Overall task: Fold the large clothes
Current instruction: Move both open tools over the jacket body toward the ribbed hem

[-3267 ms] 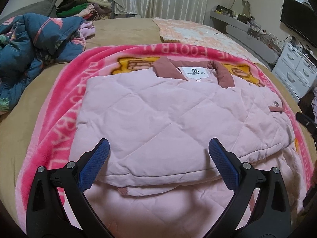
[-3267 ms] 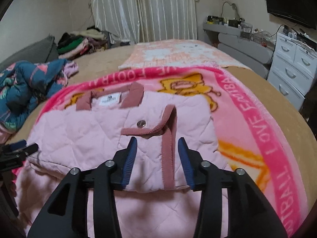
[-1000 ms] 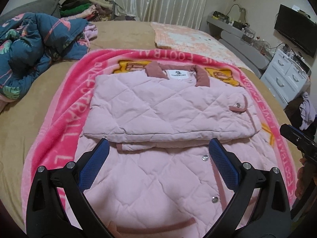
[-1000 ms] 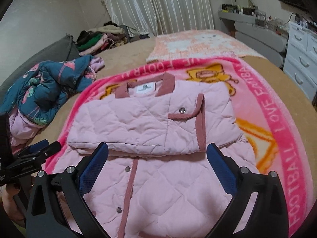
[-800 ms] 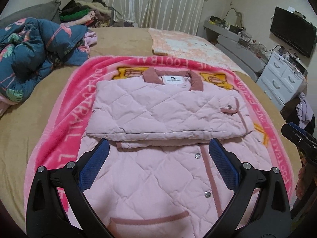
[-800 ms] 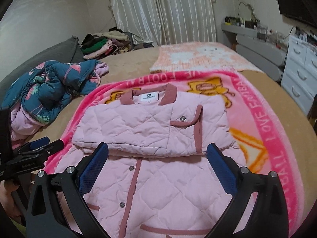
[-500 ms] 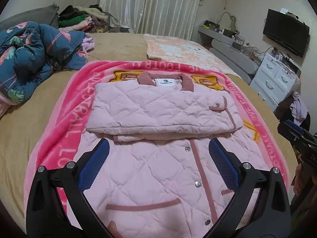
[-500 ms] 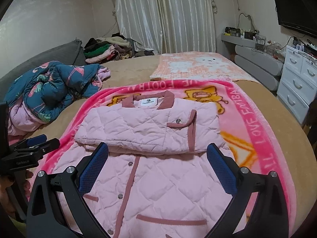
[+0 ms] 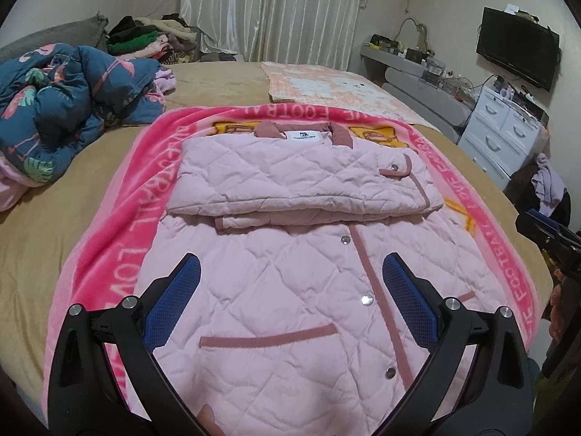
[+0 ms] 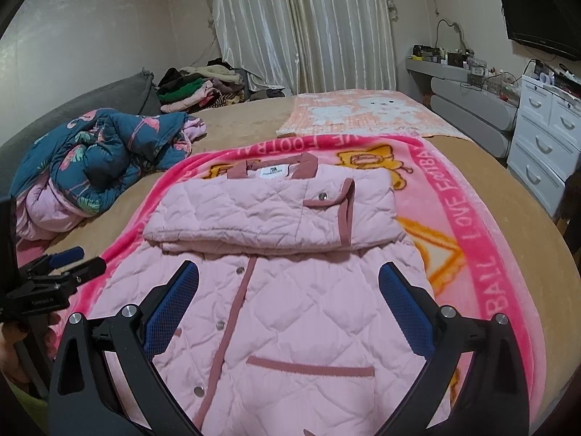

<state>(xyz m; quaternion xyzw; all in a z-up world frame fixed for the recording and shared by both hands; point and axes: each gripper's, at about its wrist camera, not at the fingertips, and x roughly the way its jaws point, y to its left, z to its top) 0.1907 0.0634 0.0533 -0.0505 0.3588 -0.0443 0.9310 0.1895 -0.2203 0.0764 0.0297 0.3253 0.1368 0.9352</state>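
Left wrist view: the left gripper hangs spread wide with nothing between its two blue pads, over the near half of the pink quilted jacket. The jacket lies flat on a pink blanket on the bed, sleeves folded into one thick band across its far part, collar at the far end. I count four snaps down the front here, plus one on the folded band. Only this view catches the right gripper poking in at the right edge, and a pink bit at the bottom edge that I can't identify.

Right wrist view: the right gripper is just as wide open and empty, hovering over the same near half of the jacket. Three front snaps show from here. This one shows the left gripper at the left edge, with fingers wrapped on its handle. The blue flamingo quilt sits far left.
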